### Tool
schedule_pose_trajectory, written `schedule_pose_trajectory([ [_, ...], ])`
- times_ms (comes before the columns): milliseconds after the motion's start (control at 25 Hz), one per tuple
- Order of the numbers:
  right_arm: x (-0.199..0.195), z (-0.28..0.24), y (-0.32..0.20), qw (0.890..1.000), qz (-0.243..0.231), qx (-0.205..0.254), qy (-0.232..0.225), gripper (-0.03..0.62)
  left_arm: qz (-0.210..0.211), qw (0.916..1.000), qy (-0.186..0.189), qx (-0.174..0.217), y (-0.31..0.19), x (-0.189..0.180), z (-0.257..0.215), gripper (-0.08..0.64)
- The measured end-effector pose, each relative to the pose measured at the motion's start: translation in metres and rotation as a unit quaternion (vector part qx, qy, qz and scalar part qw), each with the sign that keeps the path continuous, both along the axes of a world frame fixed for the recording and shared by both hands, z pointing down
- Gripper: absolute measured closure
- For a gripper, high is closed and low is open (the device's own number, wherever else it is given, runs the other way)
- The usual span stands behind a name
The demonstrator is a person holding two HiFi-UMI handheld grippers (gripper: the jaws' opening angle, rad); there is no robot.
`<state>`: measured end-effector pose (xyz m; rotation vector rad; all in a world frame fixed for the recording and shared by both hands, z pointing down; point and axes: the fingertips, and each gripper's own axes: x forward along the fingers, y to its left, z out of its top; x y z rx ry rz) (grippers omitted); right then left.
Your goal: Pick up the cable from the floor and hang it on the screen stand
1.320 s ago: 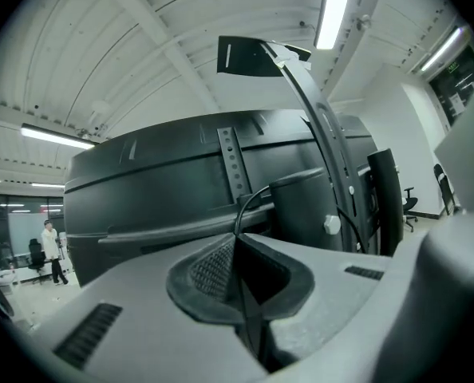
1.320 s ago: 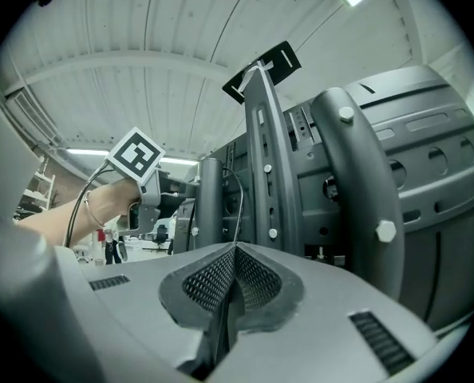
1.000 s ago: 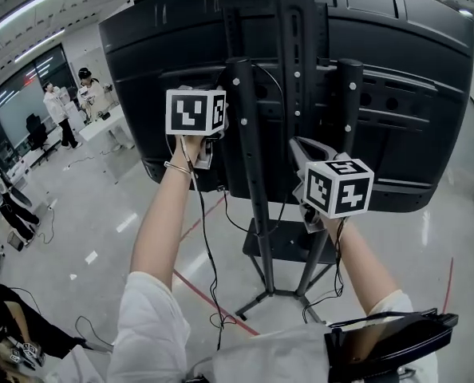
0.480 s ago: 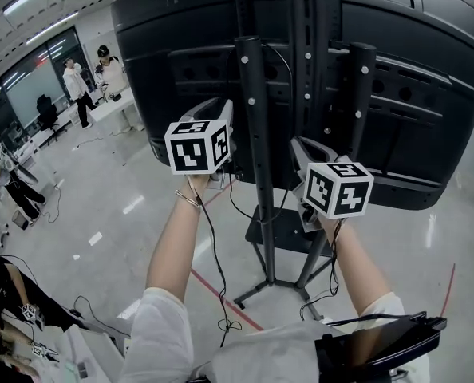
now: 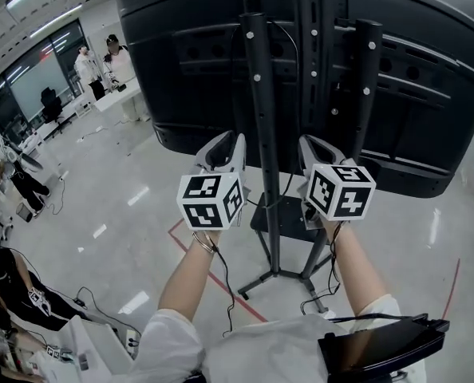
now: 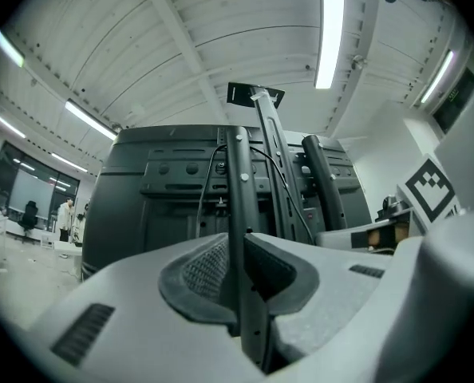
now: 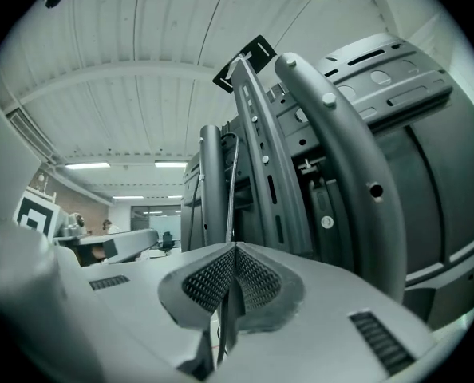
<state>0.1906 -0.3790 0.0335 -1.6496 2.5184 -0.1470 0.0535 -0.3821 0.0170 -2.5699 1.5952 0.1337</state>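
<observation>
The left gripper's (image 6: 238,250) jaws have just been opening. They now stand spread with no cable between them, and only the stand's dark upright (image 6: 238,178) shows through the gap. The right gripper's (image 7: 235,250) jaws are pressed together on the thin black cable (image 7: 231,191), which climbs from them along the screen stand (image 5: 262,118) behind the screen (image 5: 181,70). Both grippers have sunk below the screen's lower edge. I judge the cable is draped on the stand, with only the right release remaining.
</observation>
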Motion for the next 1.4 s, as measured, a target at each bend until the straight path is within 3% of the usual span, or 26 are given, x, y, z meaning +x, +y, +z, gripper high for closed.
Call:
schedule_pose_trajectory([
  [320, 0.007, 0.049, 0.029, 0.999, 0.041, -0.026, -0.017, 0.574, -0.034, 0.9981, -0.011, -0.049, 0.042, 0.000, 0.090, 0.555],
  [440, 0.002, 0.080, 0.049, 0.997, 0.054, -0.047, -0.014, 0.574, -0.024, 0.9968, -0.016, -0.075, 0.063, 0.002, 0.122, 0.555],
  [800, -0.027, 0.156, 0.127, 0.991, 0.079, -0.108, -0.011, 0.575, 0.007, 0.9902, 0.024, -0.137, 0.139, -0.016, 0.186, 0.557],
  [1080, -0.042, 0.173, 0.178, 0.988, 0.100, -0.118, -0.014, 0.575, 0.025, 0.9894, 0.027, -0.140, 0.181, -0.021, 0.193, 0.557],
  [1320, -0.046, 0.166, 0.199, 0.986, 0.099, -0.123, -0.048, 0.575, 0.027, 0.9902, 0.035, -0.132, 0.196, -0.024, 0.185, 0.557],
  [1400, -0.045, 0.163, 0.201, 0.987, 0.102, -0.120, -0.040, 0.575, 0.027, 0.9904, 0.039, -0.130, 0.197, -0.024, 0.183, 0.557],
])
